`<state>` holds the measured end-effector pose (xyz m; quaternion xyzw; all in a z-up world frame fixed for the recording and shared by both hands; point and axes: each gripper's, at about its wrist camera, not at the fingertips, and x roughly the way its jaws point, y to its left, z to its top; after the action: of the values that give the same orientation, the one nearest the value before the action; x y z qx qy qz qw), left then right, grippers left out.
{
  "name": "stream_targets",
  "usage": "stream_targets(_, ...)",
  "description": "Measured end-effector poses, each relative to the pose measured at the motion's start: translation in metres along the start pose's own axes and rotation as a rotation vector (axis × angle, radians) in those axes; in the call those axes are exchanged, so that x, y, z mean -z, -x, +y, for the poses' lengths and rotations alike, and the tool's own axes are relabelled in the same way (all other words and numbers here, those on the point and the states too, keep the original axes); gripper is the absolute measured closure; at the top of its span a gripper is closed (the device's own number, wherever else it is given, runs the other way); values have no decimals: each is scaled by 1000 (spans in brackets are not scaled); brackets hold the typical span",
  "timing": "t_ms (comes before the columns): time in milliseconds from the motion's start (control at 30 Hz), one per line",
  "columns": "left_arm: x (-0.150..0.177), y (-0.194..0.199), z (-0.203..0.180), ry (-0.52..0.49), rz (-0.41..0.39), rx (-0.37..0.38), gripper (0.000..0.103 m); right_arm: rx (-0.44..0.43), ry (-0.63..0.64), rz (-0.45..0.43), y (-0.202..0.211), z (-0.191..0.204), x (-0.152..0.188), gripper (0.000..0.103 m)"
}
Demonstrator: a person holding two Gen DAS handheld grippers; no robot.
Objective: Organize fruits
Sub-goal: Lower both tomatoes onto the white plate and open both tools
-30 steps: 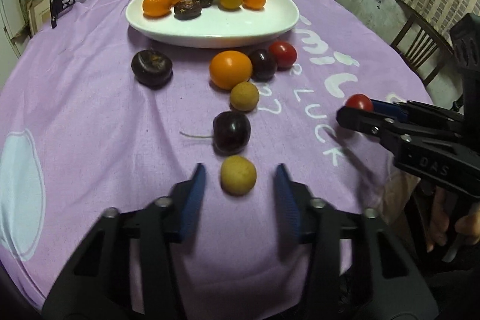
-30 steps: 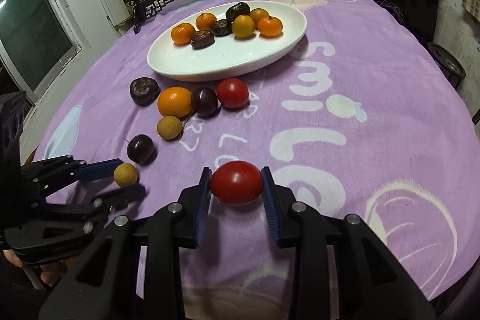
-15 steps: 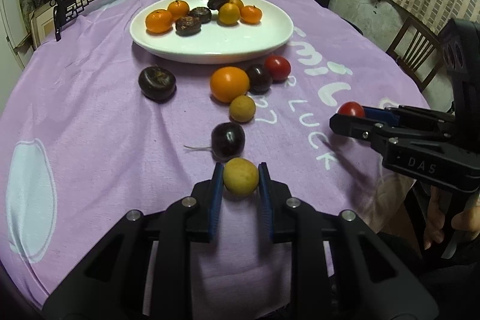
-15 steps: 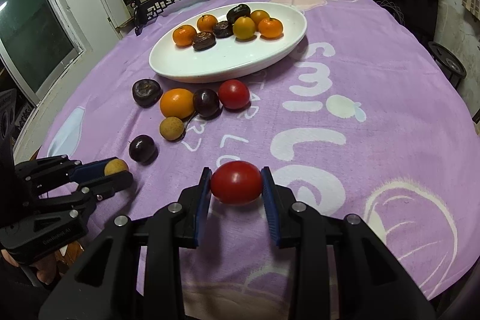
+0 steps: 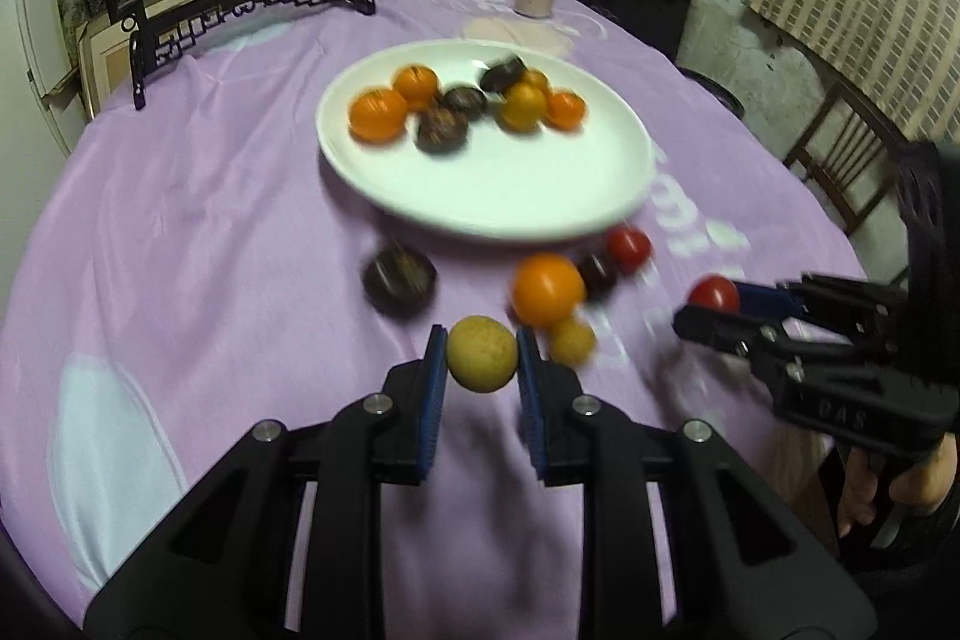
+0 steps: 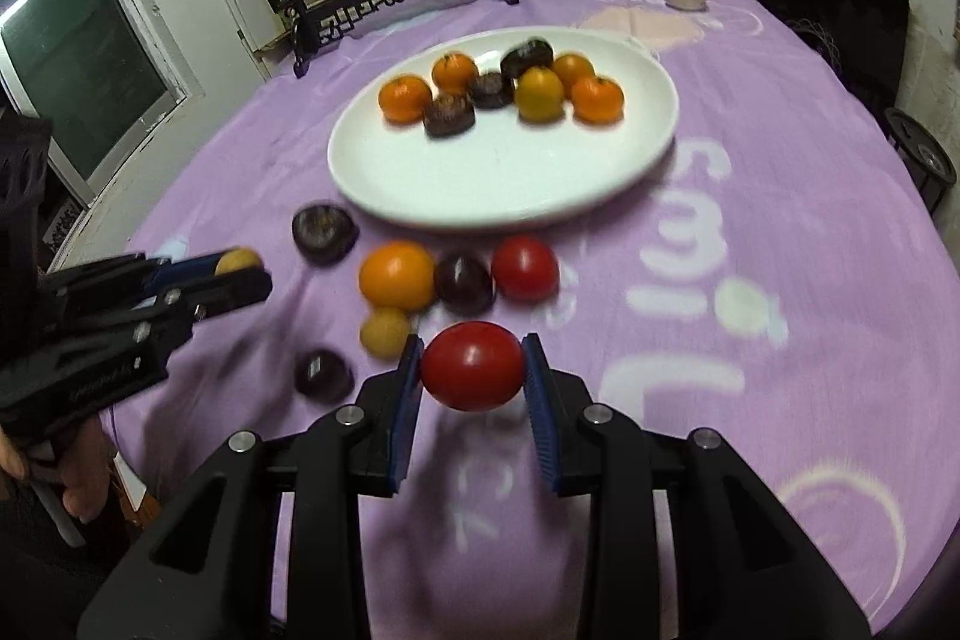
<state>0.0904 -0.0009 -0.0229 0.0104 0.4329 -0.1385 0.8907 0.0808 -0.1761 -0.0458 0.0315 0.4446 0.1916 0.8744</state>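
While my left tongs [image 5: 481,353], open around it a second ago, now clamp the yellow fruit [image 5: 481,353] lifted toward the white plate [image 5: 486,196], my right tongs [image 6: 472,366] grip a red tomato [image 6: 472,366]; both fruits seem plate-bound.

right gripper [image 5: 708,307] body: "DAS", faint | tablecloth [image 6: 780,160] lettering: blurred, possibly "S", unreadable

Black tongs [image 5: 482,370], blue pads [image 5: 433,400], silver screws
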Motion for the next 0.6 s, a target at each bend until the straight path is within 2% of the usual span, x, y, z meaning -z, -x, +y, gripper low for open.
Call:
stream_targets(233,-93,-25,26,29,-43,-57,80,-3,54,-46,-17,3,-73,69)
stream_targets(333,-136,-50,28,34,-48,-78,80,-13,65,-62,-32,4,-107,69)
stream_targets(433,-151,-78,33,77,-9,-60,80,10,67,-50,-57,1,-130,69)
stream_targets(600,-143,-107,34,83,47,-48,80,-2,51,6,-87,-6,-132,69)
